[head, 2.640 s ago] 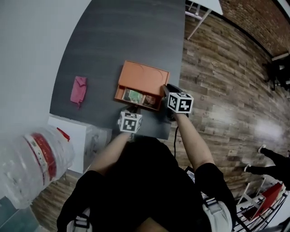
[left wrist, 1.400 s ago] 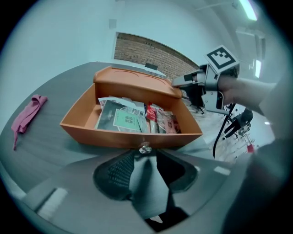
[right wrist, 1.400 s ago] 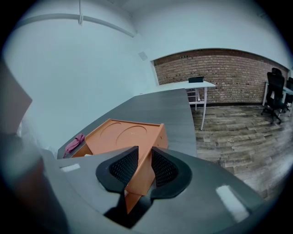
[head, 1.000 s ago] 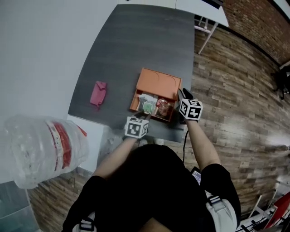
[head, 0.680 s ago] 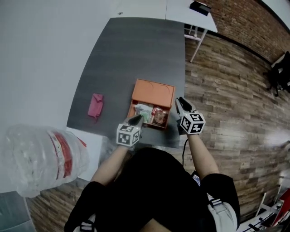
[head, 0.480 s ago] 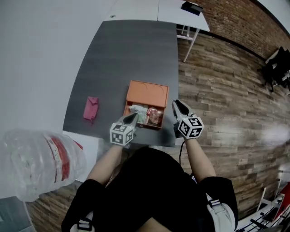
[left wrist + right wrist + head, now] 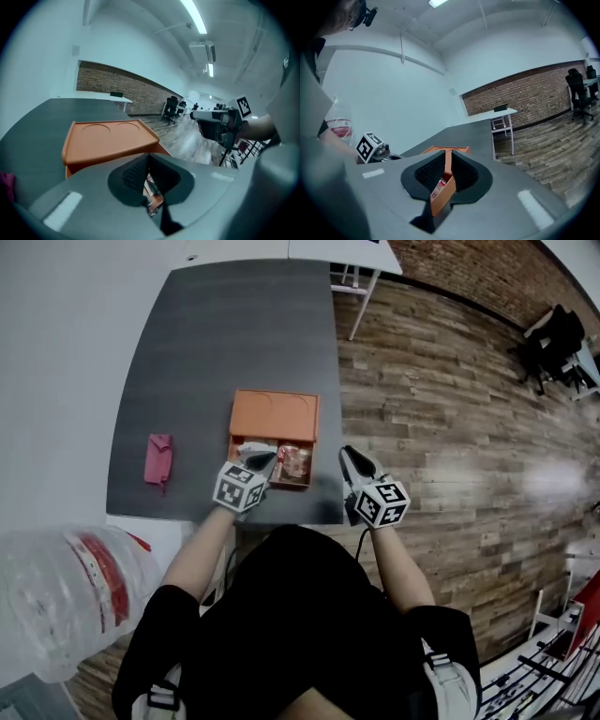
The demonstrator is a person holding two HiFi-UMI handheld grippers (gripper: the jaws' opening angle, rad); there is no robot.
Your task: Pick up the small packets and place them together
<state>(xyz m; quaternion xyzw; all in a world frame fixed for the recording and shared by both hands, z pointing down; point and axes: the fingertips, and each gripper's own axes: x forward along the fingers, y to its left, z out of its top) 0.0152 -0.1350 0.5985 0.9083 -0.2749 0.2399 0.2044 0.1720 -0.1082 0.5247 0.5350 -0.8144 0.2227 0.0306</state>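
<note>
**A:** Where are the packets [image 7: 284, 459]?

**B:** Middle of the head view, in the open near half of the orange box [image 7: 275, 412]. A pale one lies left of a reddish one, side by side. The box sits on the tabletop [image 7: 225, 334], close to its near edge. A pink cloth [image 7: 157, 456] lies well off to the left.

**A:** So what is the step in hand?

**B:** As I judge it, the gathering looks about done, since the packets share one compartment. What remains is a check for strays and getting clear of the box. It's best to lift each claw straight away rather than drag it across the rim. The box looks light and is near the edge, so a nudge could shift it.

**A:** How is the left claw?

**B:** The left claw [image 7: 260, 463] is at the box's lower left corner in the head view. Its jaws are fully together and grip nothing. Its own view shows only a sliver of box and packets beyond the pads. I can't tell whether it touches the rim.

**A:** And the right?

**B:** The right claw [image 7: 351, 460] hangs to the right of the box, apart from it, by the tabletop's right edge. Its jaws have just been closing and only a narrow slit is left. The orange in that slit is the box farther off, not a thing held, so the claw is empty.
</note>
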